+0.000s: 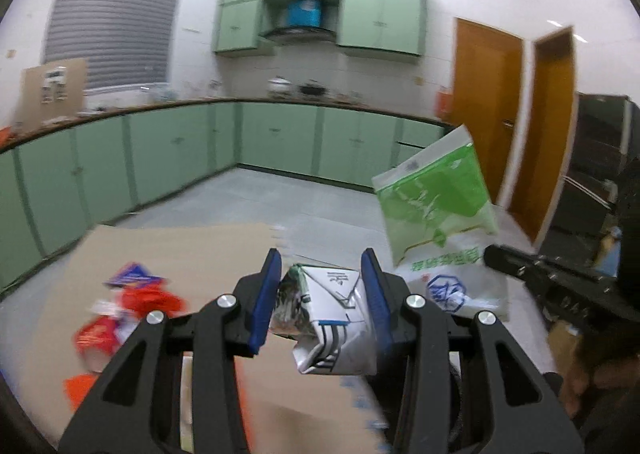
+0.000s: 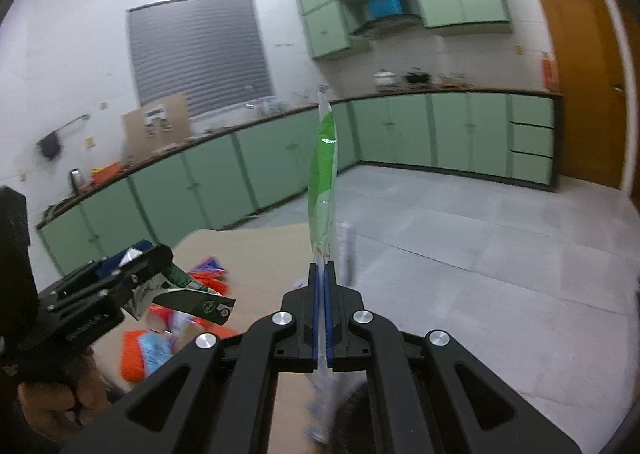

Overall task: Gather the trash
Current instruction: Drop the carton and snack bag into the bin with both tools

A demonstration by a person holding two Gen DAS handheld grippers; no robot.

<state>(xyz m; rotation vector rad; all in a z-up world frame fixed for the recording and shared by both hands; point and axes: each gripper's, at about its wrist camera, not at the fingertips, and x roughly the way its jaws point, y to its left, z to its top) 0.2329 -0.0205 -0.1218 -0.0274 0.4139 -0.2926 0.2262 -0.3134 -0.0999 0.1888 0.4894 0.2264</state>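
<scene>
My left gripper (image 1: 322, 266) is shut on a crushed white carton (image 1: 332, 318) with black and blue print, held above a brown cardboard sheet (image 1: 168, 250). The carton also shows in the right wrist view (image 2: 180, 294) in the left gripper (image 2: 188, 294). My right gripper (image 2: 324, 268) is shut on the edge of a green and white plastic bag (image 2: 323, 173), which stands upright edge-on. The same bag (image 1: 436, 197) hangs to the right in the left wrist view, held by the right gripper (image 1: 492, 254).
Red and orange wrappers (image 1: 128, 310) lie on the cardboard at the left; they also show in the right wrist view (image 2: 160, 346). Green kitchen cabinets (image 1: 280, 133) line the far walls. Orange doors (image 1: 488, 93) stand at the right. Grey floor (image 2: 480, 246) lies beyond.
</scene>
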